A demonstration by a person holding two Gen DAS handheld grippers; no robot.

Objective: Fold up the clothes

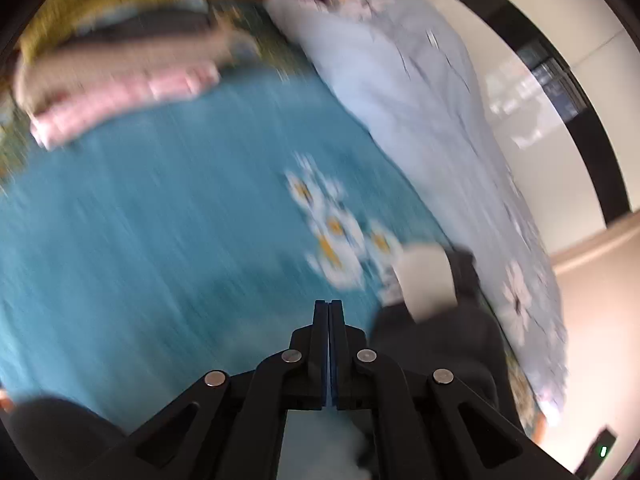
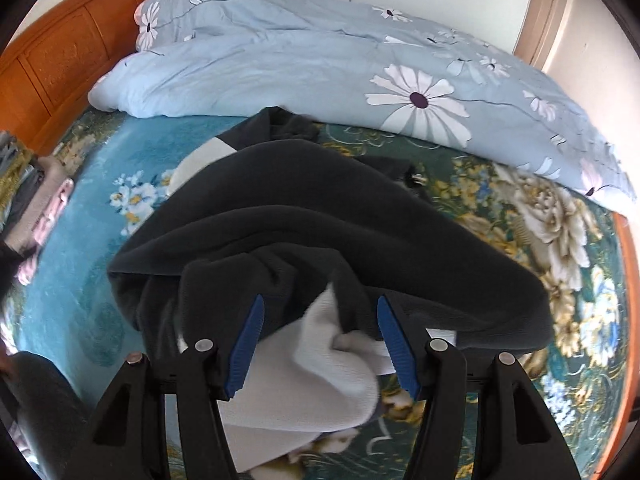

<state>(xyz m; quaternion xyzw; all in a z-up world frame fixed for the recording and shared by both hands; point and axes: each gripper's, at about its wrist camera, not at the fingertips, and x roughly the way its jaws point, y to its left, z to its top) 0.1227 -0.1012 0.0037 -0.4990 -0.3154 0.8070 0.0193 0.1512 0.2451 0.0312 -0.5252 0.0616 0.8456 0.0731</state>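
Fingers of the left gripper (image 1: 329, 308) are pressed together, blue pads touching along their length, with nothing visible between them at the tips. Left wrist view is heavily motion-blurred. Below the tips lies the teal bedspread (image 1: 160, 220) with a cluster of white-and-orange printed flowers just ahead. The black-and-white sweater (image 1: 436, 308) sits just to the right of the fingers, apart from them.

Fingers of the right gripper (image 2: 318, 320) stand wide apart. Between them lies a bunched fold of the sweater (image 2: 320, 220), black cloth on top with a white part beneath; the cloth fills the gap and touches both blue pads (image 2: 248, 340). Whether they press on it cannot be told. The rest of the sweater spreads forward from the fingers across the bed, crumpled, toward the duvet.

No readable brand, label or writing in either view.

Surroundings: light blue duvet (image 2: 320, 60) with white daisy print runs along the far side of the bed, its edge just beyond the sweater. Stack of folded clothes (image 1: 120, 92) (pink, beige, grey, yellow layers) rests on the bedspread, well apart from both grippers; seen at far left in the right wrist view. Orange wooden headboard (image 2: 60, 52) stands behind the duvet.
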